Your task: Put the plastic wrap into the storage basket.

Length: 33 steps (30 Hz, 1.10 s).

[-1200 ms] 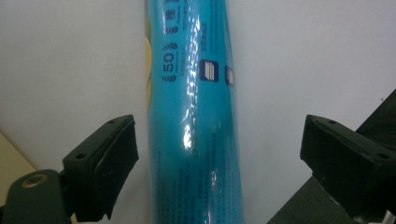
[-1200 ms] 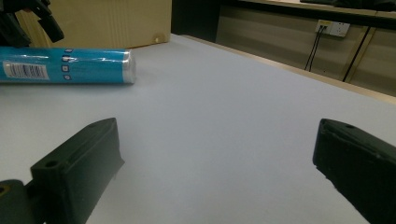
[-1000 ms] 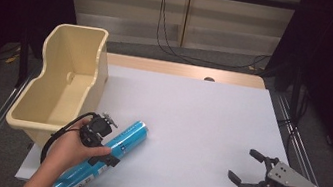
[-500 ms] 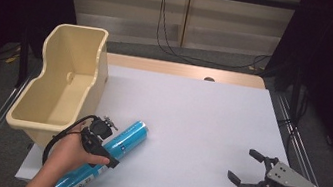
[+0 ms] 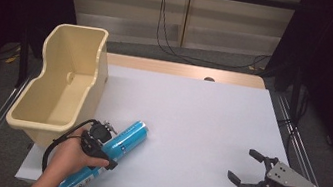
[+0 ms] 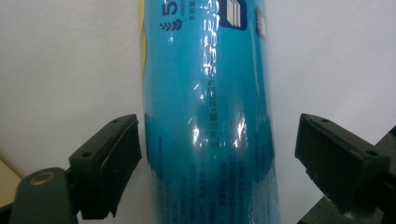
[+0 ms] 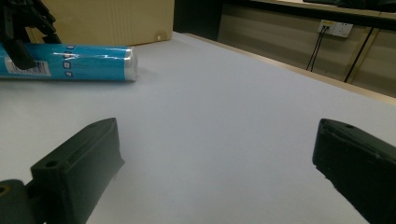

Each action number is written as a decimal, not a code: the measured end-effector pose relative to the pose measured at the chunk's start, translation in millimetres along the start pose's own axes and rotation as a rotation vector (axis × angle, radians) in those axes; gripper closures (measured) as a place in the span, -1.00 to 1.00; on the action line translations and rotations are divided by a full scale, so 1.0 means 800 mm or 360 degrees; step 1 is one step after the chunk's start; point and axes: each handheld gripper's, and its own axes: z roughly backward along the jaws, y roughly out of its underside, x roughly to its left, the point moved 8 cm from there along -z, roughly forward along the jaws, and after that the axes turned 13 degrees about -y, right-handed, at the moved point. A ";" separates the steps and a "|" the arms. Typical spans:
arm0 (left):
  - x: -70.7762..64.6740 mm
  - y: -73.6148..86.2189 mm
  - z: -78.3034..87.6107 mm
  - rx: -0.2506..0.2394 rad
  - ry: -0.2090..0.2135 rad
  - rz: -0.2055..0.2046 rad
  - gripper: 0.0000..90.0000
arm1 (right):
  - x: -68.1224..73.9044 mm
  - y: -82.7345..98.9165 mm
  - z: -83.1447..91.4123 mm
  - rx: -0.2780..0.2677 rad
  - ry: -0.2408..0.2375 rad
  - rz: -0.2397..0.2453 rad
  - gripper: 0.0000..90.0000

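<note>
Both jaws clear blue packet [image 6: 208, 116] | left gripper [image 5: 100, 145] straddling

In the high view, the left hand [image 5: 71, 154] and left gripper [image 5: 100, 145] cover the middle of the blue cylindrical package [image 5: 128, 134]; its near end is cut off by the bottom edge. In the left gripper view, both package ends run out of frame, and the small print is too blurred to read.
</note>
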 end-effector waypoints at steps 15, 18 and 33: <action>0.001 0.005 -0.015 0.0006 -0.0019 -0.0051 -0.36 | 0.000 0.001 -0.001 0.0008 -0.0006 -0.0003 -0.98; 0.001 0.005 -0.016 0.0003 -0.0015 -0.0055 -0.36 | 0.000 0.002 -0.001 0.0016 -0.0008 -0.0001 -0.98; -0.009 -0.004 -0.012 0.0070 -0.0009 0.0173 -0.29 | 0.000 0.003 -0.002 0.0027 -0.0012 0.0000 -0.98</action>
